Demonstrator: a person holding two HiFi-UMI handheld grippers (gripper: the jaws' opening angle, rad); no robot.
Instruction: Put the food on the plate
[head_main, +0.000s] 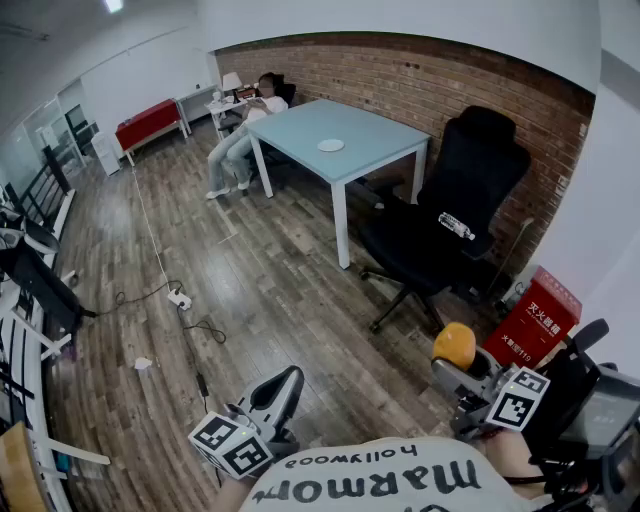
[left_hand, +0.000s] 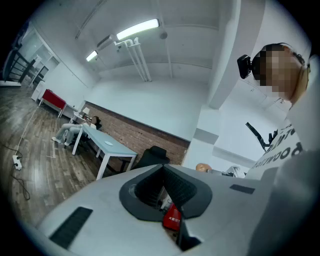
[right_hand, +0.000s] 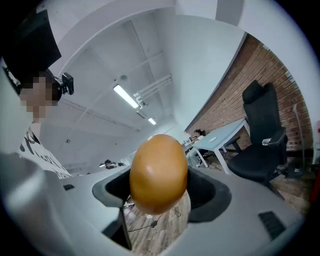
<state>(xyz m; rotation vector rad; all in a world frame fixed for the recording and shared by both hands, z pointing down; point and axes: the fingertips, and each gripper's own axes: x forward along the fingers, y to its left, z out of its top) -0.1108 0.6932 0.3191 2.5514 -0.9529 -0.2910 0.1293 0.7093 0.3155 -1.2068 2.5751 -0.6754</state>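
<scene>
Two tools sit near in the head view; the right tool (head_main: 455, 368) grips an orange bun (head_main: 454, 345), and the plate (head_main: 331, 145) lies on the far bench (head_main: 375, 135). Left gripper view: left tool (left_hand: 167, 199) closed, empty. Right gripper view: jaws clamp the bun (right_hand: 158, 172).

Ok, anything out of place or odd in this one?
Nothing spilled or damaged. Only oddity: the right hand-held gripper holds the egg-shaped food while the plate sits on the table across the room.
</scene>
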